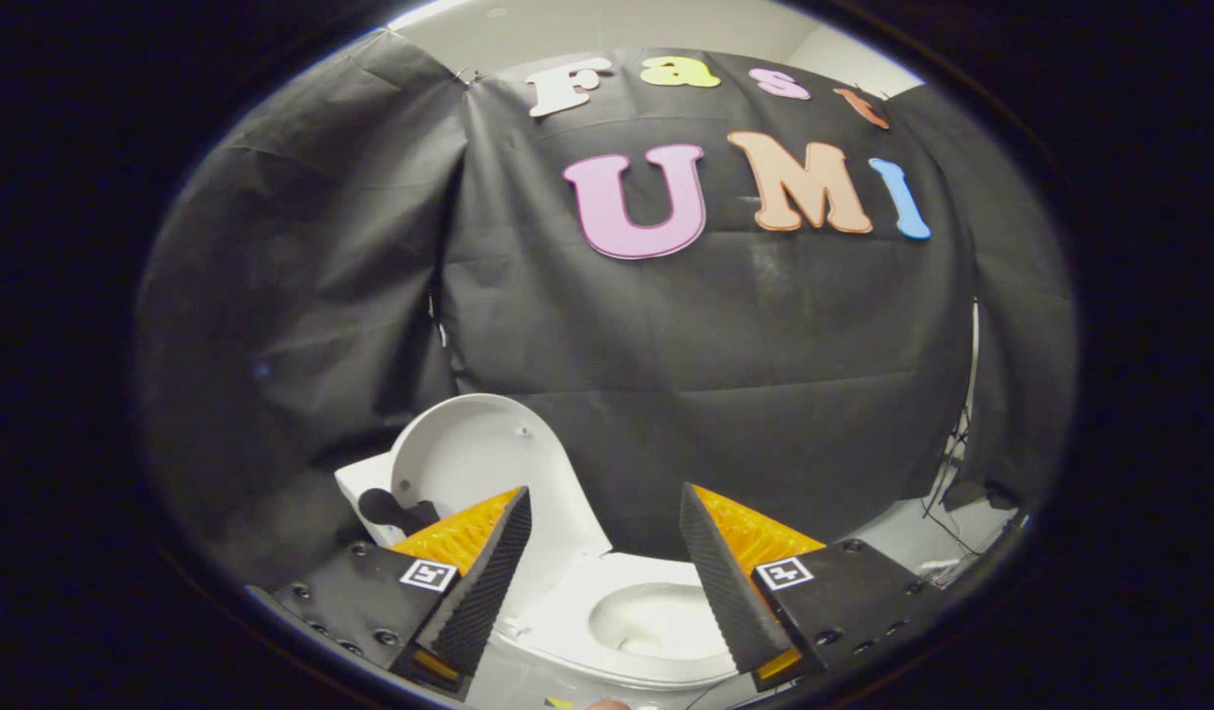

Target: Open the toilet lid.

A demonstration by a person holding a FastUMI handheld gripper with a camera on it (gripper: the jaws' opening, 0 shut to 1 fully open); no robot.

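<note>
Your gripper [605, 508] has its two fingers spread wide apart. Nothing is held between them. The toilet is your landmark here, and the fingers hang above it, not touching it.

The toilet lid [488, 463] is up. It stands tall at the back of the toilet and leans away toward the black cloth wall [705, 375]. You can see the white inside face of the lid, with a few small bumps on it. Your left finger [483, 572] sits in front of the lower part of the lid and hides some of it. I cannot tell if the finger touches the lid or is just near it.

The toilet seat [567, 621] is down and lies flat around the toilet bowl [656, 621]. The bowl is open and white inside. It shows in the gap between your two fingers and a little below them. Your right finger [730, 582] is over the right side of the seat.

To the left of the lid there is a white toilet tank [360, 493], with something dark in front of it that is too hidden to name.

To the right of the toilet, some thin dark wires [947, 493] hang down by the edge of the cloth wall and reach the pale floor [902, 537] there.
</note>
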